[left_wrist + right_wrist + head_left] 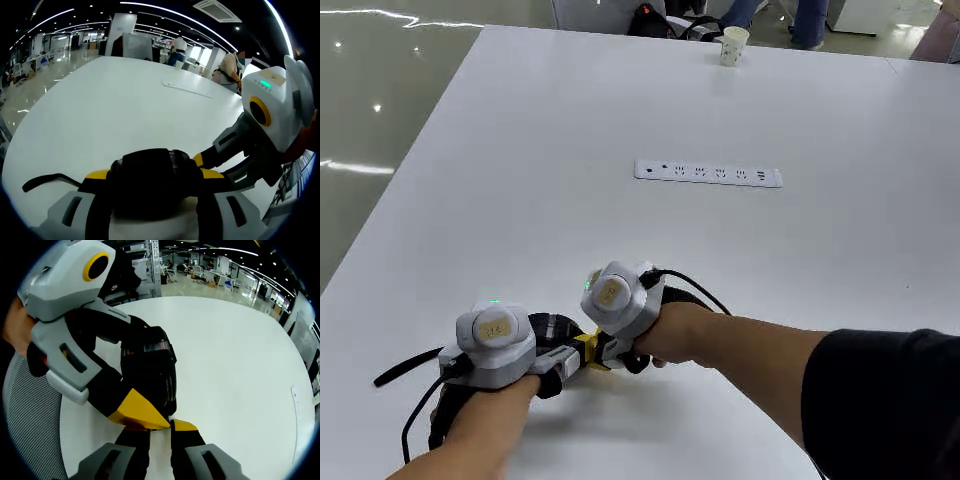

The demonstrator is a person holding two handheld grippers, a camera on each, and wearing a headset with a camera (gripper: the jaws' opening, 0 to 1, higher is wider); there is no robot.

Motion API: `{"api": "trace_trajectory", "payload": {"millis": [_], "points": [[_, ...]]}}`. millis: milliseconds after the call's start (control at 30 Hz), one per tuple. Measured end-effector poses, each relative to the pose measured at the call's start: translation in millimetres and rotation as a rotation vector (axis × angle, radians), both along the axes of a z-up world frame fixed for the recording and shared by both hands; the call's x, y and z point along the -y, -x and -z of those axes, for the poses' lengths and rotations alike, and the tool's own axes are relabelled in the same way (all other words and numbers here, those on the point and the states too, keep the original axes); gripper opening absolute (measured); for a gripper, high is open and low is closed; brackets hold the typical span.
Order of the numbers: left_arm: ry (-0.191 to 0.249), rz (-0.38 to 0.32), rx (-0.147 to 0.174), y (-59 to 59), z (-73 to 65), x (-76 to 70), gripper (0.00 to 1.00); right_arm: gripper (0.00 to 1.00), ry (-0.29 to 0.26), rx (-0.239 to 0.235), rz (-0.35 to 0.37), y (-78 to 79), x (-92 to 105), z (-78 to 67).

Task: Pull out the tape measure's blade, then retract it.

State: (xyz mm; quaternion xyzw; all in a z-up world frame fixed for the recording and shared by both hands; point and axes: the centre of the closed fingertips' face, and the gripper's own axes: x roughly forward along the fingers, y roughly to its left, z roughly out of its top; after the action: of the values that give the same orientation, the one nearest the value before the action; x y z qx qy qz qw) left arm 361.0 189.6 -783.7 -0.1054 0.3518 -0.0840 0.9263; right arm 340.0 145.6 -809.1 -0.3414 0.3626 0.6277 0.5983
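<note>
The tape measure (558, 338) is a black case at the table's near edge, with its black strap (405, 366) trailing left. My left gripper (552, 362) is shut on the case (150, 180), one yellow-tipped finger on each side. My right gripper (603, 350) reaches in from the right, and its body (265, 115) crosses the left gripper view. In the right gripper view the case (152, 367) stands just ahead of my right gripper (161, 432). Its jaws are almost together at the case's lower edge, pinching the blade's end. Very little of the blade shows.
A white power strip (708, 173) lies mid-table, and a paper cup (733, 45) stands near the far edge. The table's left edge (410, 160) drops to a shiny floor. People and chairs are beyond the far side.
</note>
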Motion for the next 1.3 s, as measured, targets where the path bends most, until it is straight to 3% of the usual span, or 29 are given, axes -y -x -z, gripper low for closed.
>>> {"api": "trace_trajectory", "payload": {"millis": [267, 600, 700, 1067, 1300], "points": [[0.01, -0.004, -0.001, 0.9, -1.7, -1.0, 0.64, 0.12, -0.021, 0.011, 0.014, -0.9, 0.7, -4.3], [-0.008, -0.004, 0.009, 2.5, -11.3, -2.1, 0.61, 0.12, -0.042, 0.014, 0.029, -0.6, 4.9, -16.0], [-0.012, -0.007, 0.029, 0.5, -17.3, -2.2, 0.6, 0.11, -0.051, 0.011, 0.048, -1.3, 8.1, -19.9], [-0.007, 0.013, 0.03, 1.6, -28.1, 0.2, 0.62, 0.12, -0.07, 0.029, 0.081, -2.0, 21.6, -31.2], [-0.001, 0.064, 0.042, 5.8, -34.8, 2.2, 0.7, 0.13, -0.1, 0.028, 0.114, 1.3, 33.7, -40.4]]}}
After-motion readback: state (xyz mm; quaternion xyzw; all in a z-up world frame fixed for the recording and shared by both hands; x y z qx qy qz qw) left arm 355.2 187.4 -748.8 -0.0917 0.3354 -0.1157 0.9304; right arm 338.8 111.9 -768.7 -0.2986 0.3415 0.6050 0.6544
